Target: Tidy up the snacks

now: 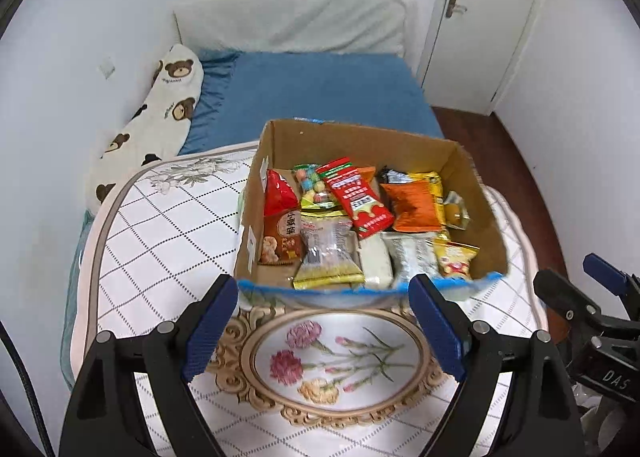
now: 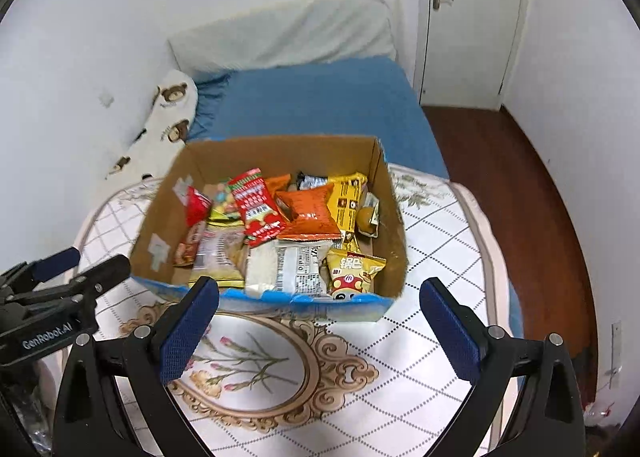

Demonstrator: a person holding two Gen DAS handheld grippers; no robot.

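Observation:
A cardboard box (image 1: 476, 193) stands on the patterned table (image 1: 160, 225), full of several snack packets: a red stick pack (image 1: 356, 197), an orange bag (image 1: 416, 205), a clear wrapped cake (image 1: 328, 253). It also shows in the right wrist view (image 2: 388, 209), with the orange bag (image 2: 310, 213) and a yellow mushroom packet (image 2: 354, 271). My left gripper (image 1: 324, 321) is open and empty just before the box's front edge. My right gripper (image 2: 320, 325) is open and empty, also in front of the box.
A bed with a blue sheet (image 1: 320, 93) and a bear-print pillow (image 1: 160, 113) lies behind the table. A white door (image 1: 480, 17) and dark wood floor (image 2: 512, 197) are at the right. The table has a floral medallion (image 1: 336, 357).

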